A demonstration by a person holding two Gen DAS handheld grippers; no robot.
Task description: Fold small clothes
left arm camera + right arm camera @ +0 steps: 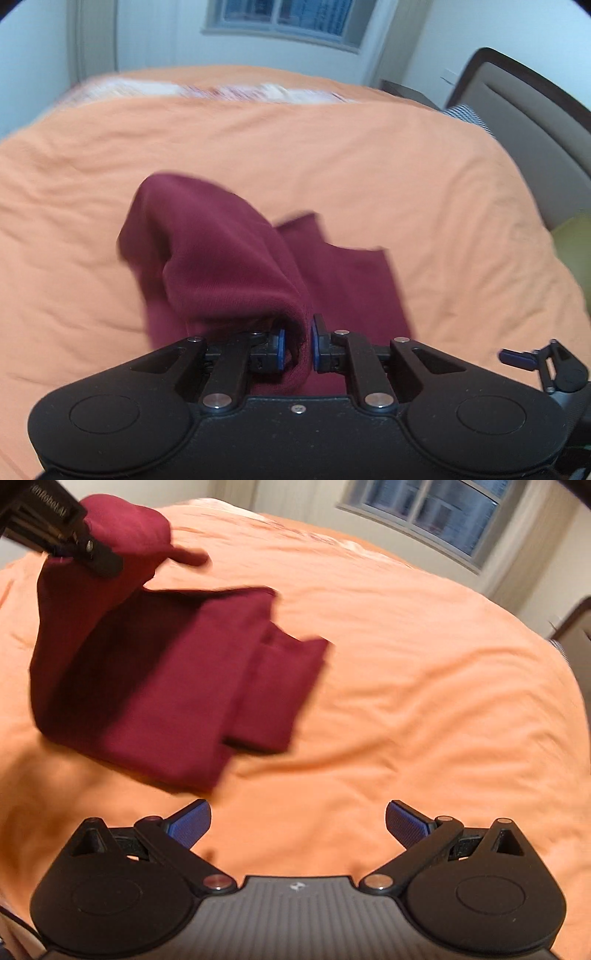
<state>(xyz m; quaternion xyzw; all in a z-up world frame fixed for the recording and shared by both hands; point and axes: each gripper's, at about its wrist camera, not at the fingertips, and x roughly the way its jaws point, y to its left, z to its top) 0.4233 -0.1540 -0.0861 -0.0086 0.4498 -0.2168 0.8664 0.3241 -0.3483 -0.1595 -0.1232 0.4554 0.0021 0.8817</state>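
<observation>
A dark red garment [221, 258] lies partly folded on the orange bed cover [332, 155]. My left gripper [295, 345] is shut on a bunched edge of it and holds that part lifted above the bed. The right wrist view shows the garment [177, 686] at the left, its flat part resting on the cover with a sleeve-like flap to the right, and the left gripper [86, 552] pinching the raised end at the top left. My right gripper [297, 825] stands open above bare cover, near the garment's closest edge, with nothing between its blue pads [190, 825].
The orange cover [424, 701] spreads wide to the right and front. A dark padded headboard [524, 122] and a checked pillow [467, 114] stand at the right. A window [288, 18] is in the far wall. The right gripper's tip [517, 358] shows at the lower right.
</observation>
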